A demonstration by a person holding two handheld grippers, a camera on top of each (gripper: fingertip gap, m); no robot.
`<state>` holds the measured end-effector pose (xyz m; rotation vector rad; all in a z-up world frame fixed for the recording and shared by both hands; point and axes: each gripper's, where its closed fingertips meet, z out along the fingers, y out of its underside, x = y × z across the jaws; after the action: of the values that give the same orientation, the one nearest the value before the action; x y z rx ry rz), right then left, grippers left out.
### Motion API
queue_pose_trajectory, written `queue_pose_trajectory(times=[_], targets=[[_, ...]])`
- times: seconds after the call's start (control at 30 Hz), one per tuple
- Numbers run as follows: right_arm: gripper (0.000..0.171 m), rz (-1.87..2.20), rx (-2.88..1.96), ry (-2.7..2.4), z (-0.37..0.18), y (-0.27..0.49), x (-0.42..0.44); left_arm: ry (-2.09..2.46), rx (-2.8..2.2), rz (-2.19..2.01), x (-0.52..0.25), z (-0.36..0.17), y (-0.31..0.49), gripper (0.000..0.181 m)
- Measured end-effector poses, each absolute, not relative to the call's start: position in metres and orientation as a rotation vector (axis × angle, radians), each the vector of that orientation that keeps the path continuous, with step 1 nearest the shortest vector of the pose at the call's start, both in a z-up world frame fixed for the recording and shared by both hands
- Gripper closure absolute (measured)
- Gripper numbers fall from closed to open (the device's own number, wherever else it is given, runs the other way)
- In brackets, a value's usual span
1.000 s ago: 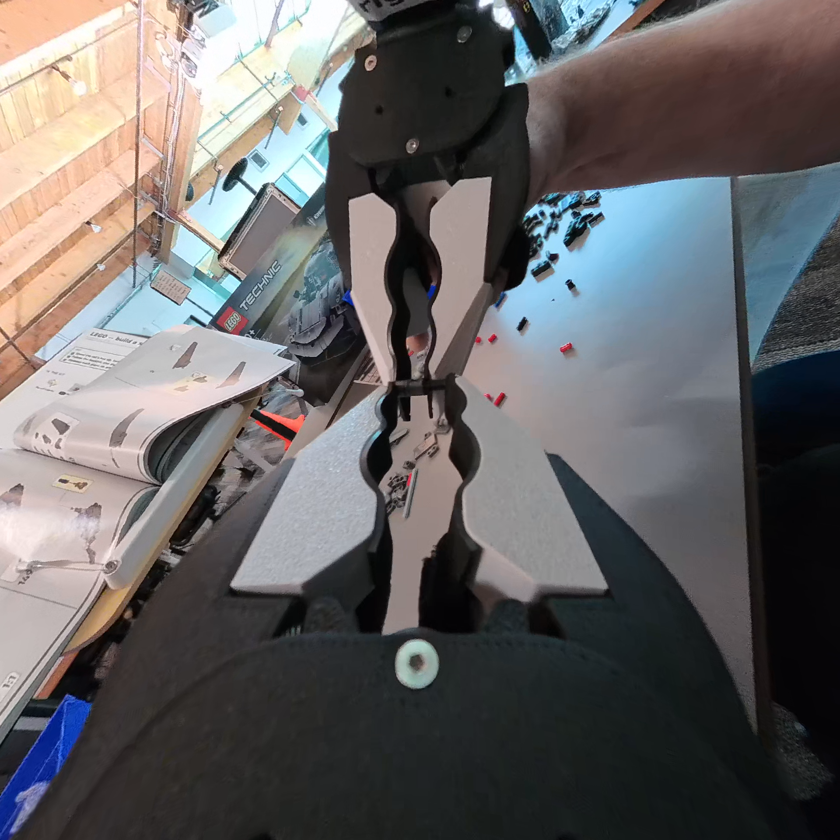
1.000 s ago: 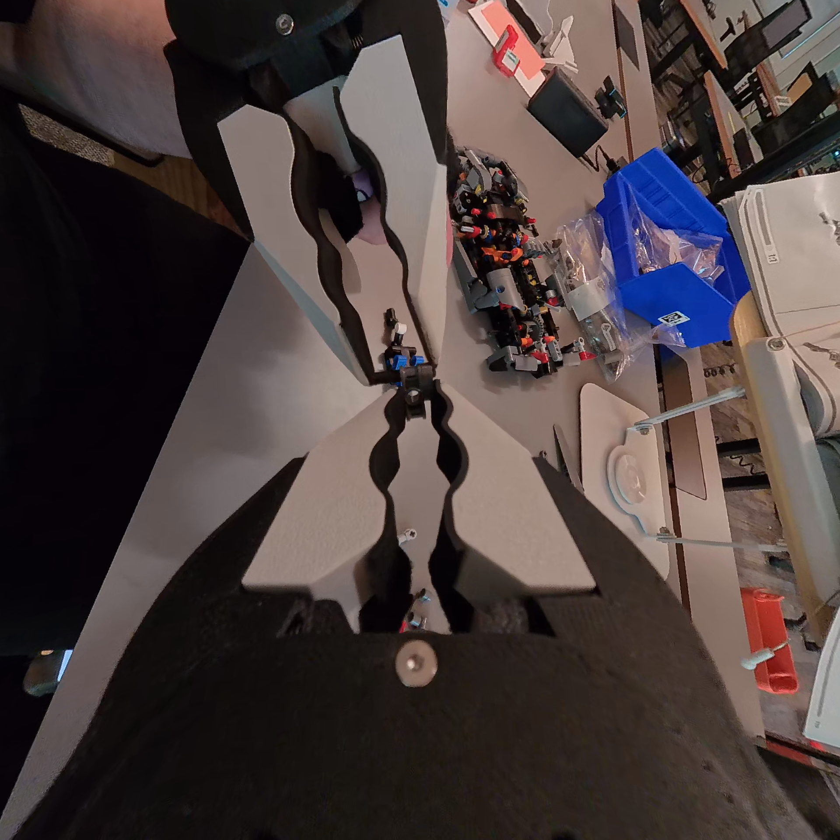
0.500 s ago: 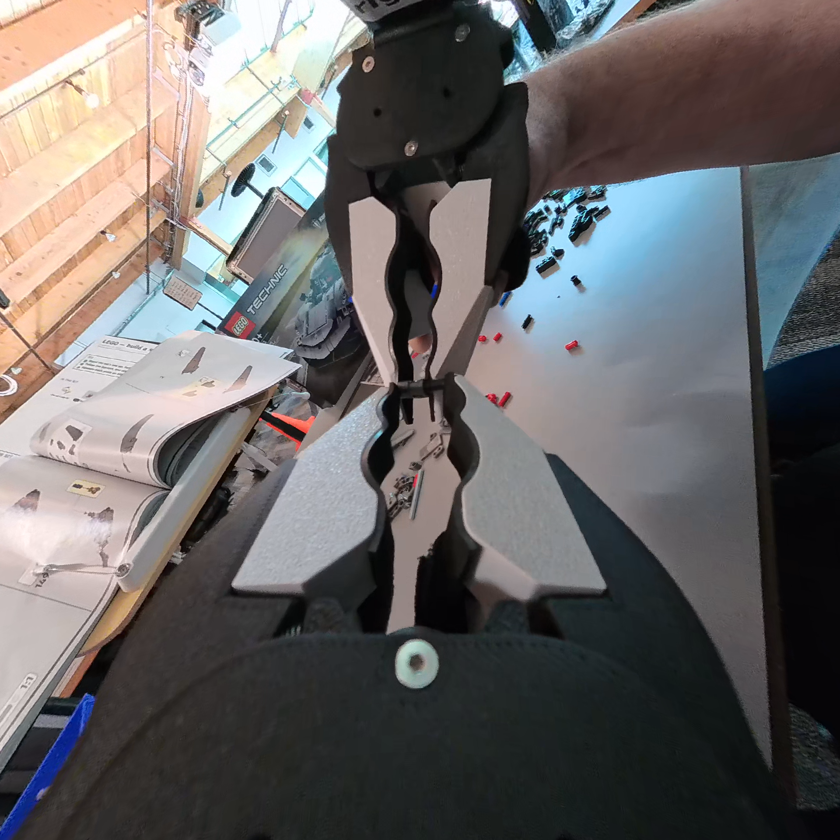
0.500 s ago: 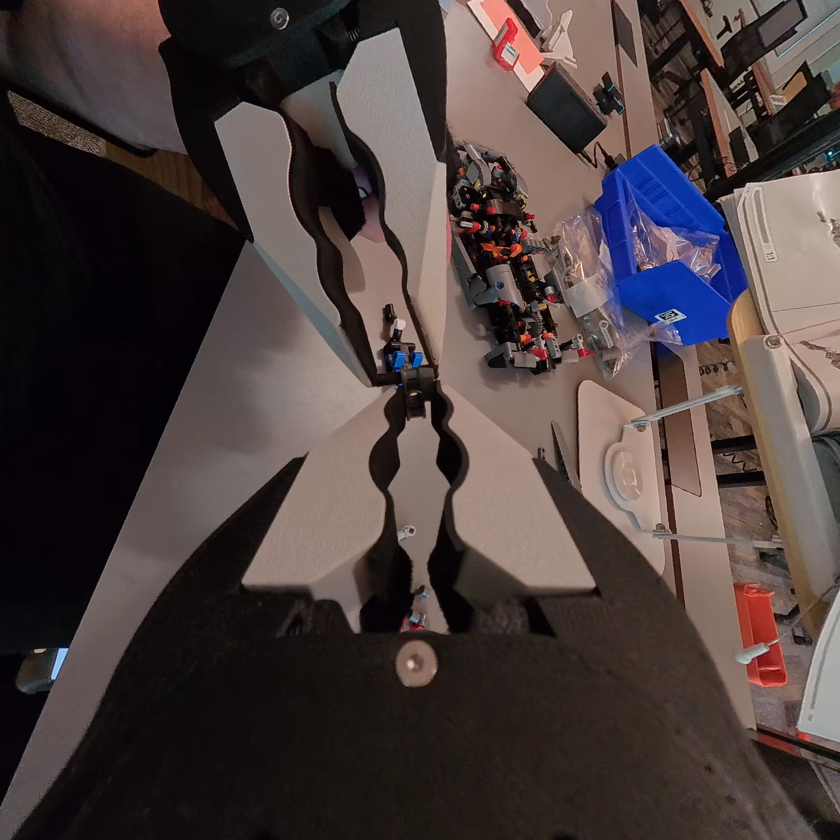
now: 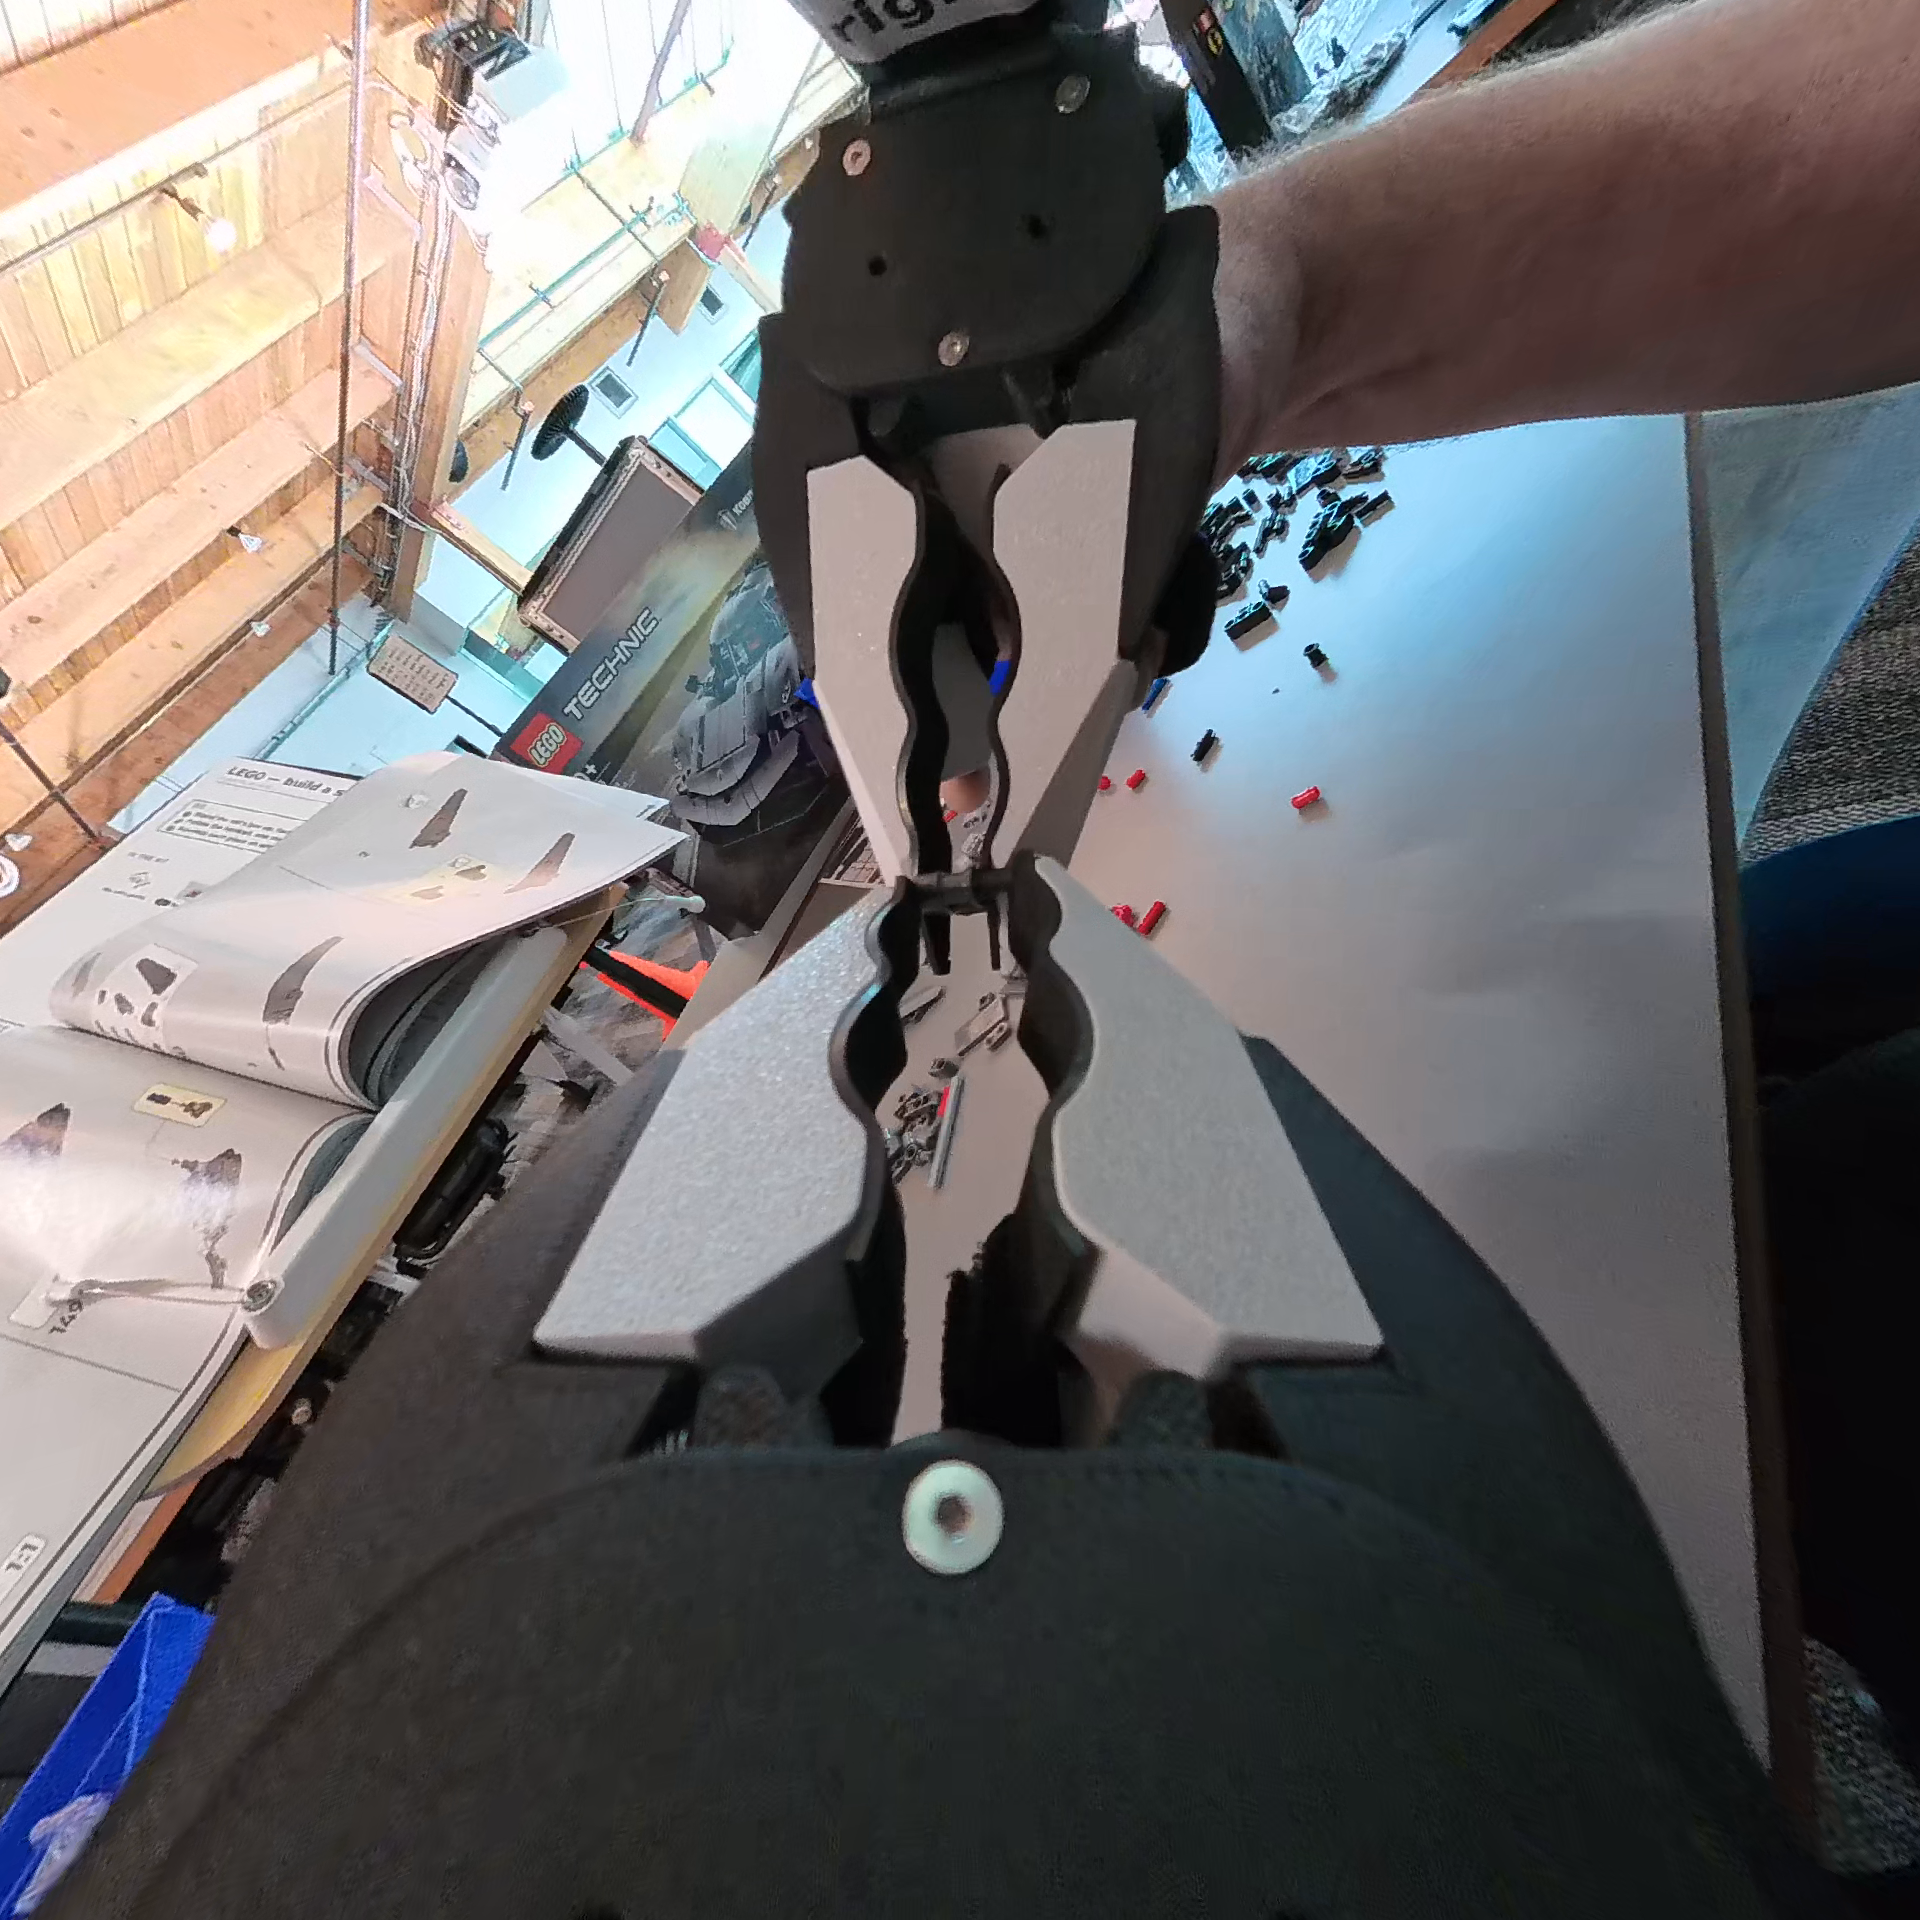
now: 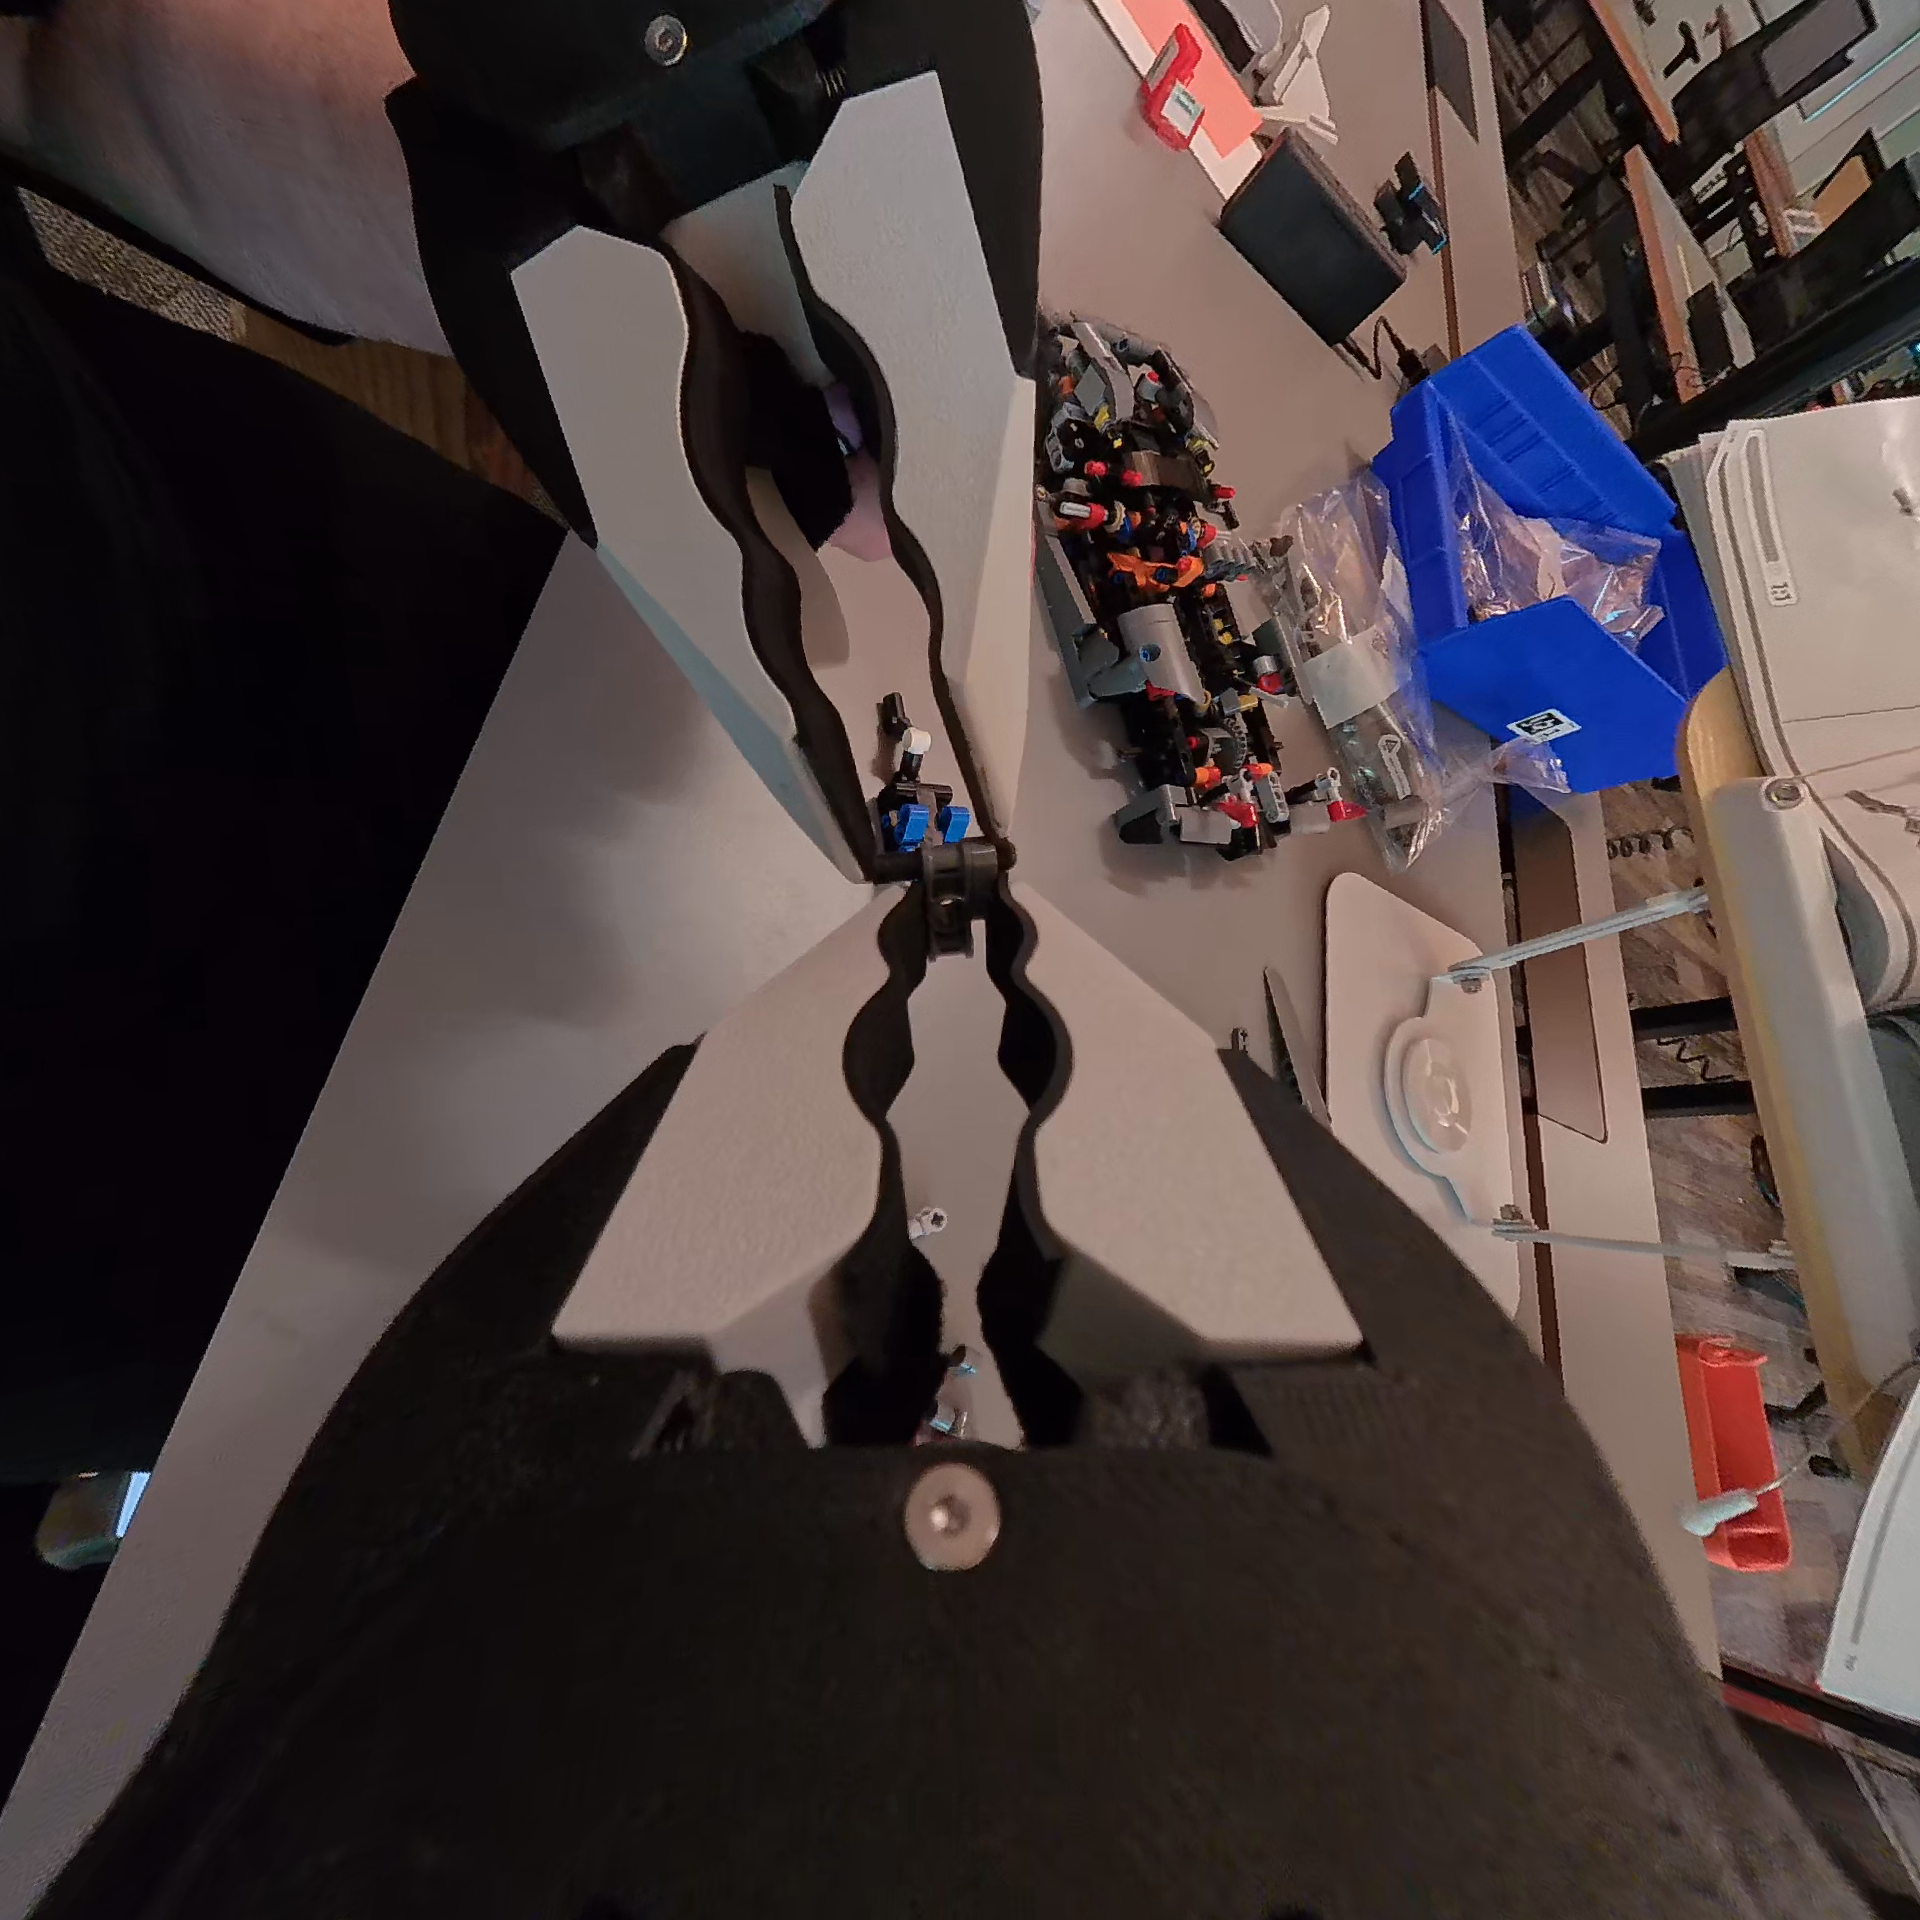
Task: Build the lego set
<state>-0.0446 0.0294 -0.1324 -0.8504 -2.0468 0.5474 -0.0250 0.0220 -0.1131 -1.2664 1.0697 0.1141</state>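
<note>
My two grippers meet tip to tip above the grey table (image 5: 1455,1039). In the left wrist view my left gripper (image 5: 964,906) is shut on a small black Technic piece (image 5: 961,891), a short crossbar with two prongs hanging down. The right gripper (image 5: 956,862) comes in from above, held by a hand, and pinches the same piece. In the right wrist view my right gripper (image 6: 951,914) is shut on a black connector (image 6: 951,883) with a round hole. The left gripper (image 6: 935,847) comes from above and grips the black pin joined to it.
A partly built model (image 6: 1143,623), a clear bag of parts (image 6: 1382,665) and a blue bin (image 6: 1527,582) lie to the right. A small blue and black sub-assembly (image 6: 914,821) sits below the tips. An open instruction booklet (image 5: 208,1039), the set's box (image 5: 644,707) and loose red pieces (image 5: 1299,798) show too. The grippers are tip to tip, or close to it.
Both grippers stay shut and tip to tip on the black piece. The pair has tilted slightly, so the background shifts a little.
</note>
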Motion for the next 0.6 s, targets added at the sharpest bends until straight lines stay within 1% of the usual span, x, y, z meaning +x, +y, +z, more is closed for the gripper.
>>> queue_pose_trajectory(times=[0.03, 0.23, 0.37, 0.43, 0.6], targets=[[0.163, 0.55, -0.851, -2.045, -0.132, 0.029, -0.045, 1.066, -1.268, 0.111, -0.025, -0.113, 0.022, 0.167], [0.163, 0.54, -0.88, -2.011, -0.134, 0.036, -0.048, 1.046, -1.293, 0.049, -0.029, -0.116, 0.027, 0.165], [0.163, 0.417, -0.93, -1.882, -0.132, 0.054, -0.054, 0.913, -1.353, 0.003, -0.042, -0.115, 0.036, 0.16], [0.163, 0.383, -0.969, -1.791, -0.13, 0.062, -0.057, 0.846, -1.408, -0.098, -0.046, -0.116, 0.036, 0.154], [0.163, 0.283, -0.977, -1.578, -0.118, 0.068, -0.064, 0.685, -1.473, -0.336, -0.053, -0.115, 0.044, 0.155]])
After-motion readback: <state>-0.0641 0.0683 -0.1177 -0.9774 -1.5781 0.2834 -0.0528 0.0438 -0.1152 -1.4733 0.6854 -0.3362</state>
